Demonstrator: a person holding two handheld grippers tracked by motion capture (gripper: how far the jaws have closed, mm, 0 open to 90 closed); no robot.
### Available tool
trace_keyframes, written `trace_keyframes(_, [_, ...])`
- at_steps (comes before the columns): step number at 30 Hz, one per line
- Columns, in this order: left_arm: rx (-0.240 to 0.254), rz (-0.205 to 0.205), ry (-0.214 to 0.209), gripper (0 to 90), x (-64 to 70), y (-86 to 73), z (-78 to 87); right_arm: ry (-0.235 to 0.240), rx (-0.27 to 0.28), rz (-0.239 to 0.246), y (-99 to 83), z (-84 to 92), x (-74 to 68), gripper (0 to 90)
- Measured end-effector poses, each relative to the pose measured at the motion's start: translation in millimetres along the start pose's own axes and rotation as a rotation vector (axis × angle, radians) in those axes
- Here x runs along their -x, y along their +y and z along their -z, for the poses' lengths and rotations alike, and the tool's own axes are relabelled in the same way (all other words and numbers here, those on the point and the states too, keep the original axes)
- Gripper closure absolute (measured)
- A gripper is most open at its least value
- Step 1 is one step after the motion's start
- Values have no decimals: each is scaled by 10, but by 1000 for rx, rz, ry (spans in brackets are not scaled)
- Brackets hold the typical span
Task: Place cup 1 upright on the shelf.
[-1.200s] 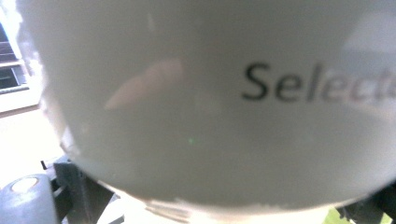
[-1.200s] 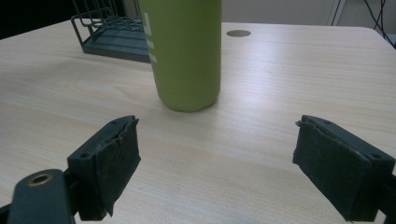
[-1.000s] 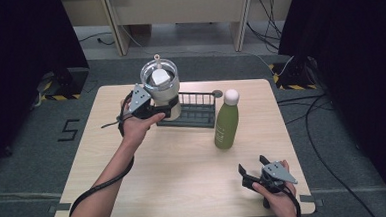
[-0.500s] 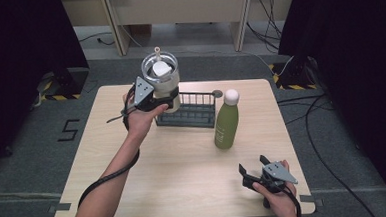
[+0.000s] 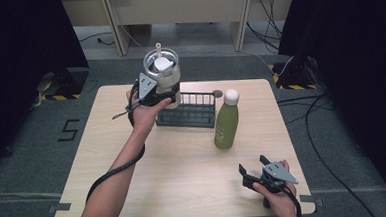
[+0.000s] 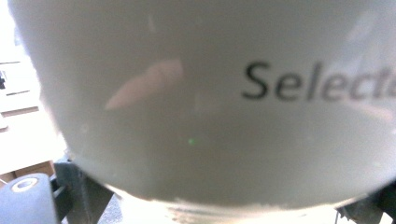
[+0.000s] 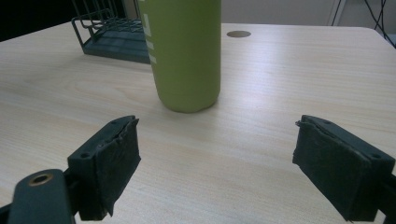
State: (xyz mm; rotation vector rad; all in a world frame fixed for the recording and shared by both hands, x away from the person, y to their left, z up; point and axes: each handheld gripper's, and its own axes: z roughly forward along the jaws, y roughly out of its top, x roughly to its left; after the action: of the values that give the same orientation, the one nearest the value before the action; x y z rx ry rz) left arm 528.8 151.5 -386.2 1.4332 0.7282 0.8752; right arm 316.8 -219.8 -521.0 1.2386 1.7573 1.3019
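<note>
Upper left of centre in the high view, the left gripper [image 5: 166, 96] grips the clear lidded cup [image 5: 162, 74] above the wire rack's [image 5: 187, 116] left end; lowering it in remains. At lower right, the right gripper [image 5: 252, 173] rests open, empty, before the green bottle [image 5: 226, 124]

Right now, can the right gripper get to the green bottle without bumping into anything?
Probably yes. The right gripper has its jaws open and empty, and the green bottle stands upright straight ahead of them with only bare table between. The wire rack sits off to the side, out of the way.
</note>
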Motion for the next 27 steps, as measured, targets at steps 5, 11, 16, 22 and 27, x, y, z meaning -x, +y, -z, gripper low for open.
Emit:
trace_keyframes(5, [-5, -3, 13, 96, -16, -9, -54, 0, 0, 2, -1, 3, 3, 140])
trace_keyframes(11, [-14, -12, 31, 96, -50, -19, -105, 2, 0, 3, -1, 4, 4, 140])
trace_keyframes(16, [-21, -22, 37, 96, -39, -53, -135, 4, -1, 4, -1, 3, 3, 140])
trace_keyframes(22, [-28, -20, 39, 96, -20, -103, -161, 4, 0, 2, -1, 6, 7, 140])
trace_keyframes(27, [-37, -21, 34, 96, -7, -141, -185, 5, -1, 3, -2, 6, 7, 141])
